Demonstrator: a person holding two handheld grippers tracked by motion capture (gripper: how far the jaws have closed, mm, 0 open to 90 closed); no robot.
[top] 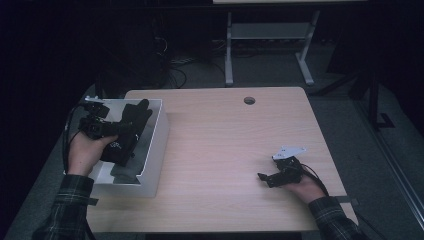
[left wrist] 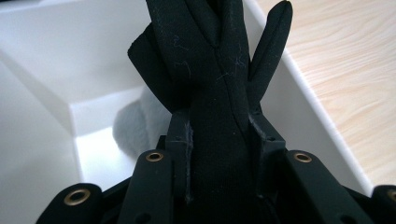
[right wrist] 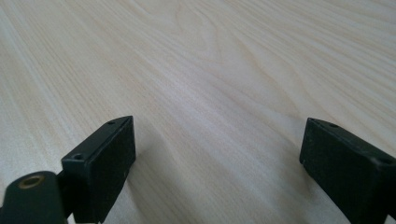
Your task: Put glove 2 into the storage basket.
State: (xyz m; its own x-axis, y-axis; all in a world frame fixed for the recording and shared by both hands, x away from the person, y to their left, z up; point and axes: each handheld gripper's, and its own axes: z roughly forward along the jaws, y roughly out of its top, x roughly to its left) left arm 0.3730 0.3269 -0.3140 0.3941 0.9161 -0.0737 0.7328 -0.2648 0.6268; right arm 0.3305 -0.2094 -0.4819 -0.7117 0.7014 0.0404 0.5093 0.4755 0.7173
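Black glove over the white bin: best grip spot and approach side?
As the left gripper has it: shut on the black glove across the flat palm band below the splayed fingers, coming from the cuff end. That band is narrow and even, while the fingers fork and flop.

We see a dim lab or office workroom: a pale wooden tabletop with a cable hole, grey carpet, tangled cables, another metal-framed desk behind.

Matt black cloth glove, lint-flecked, at centre; smooth white plastic bin at left; pale wood-grain table, satin-finished, at right.
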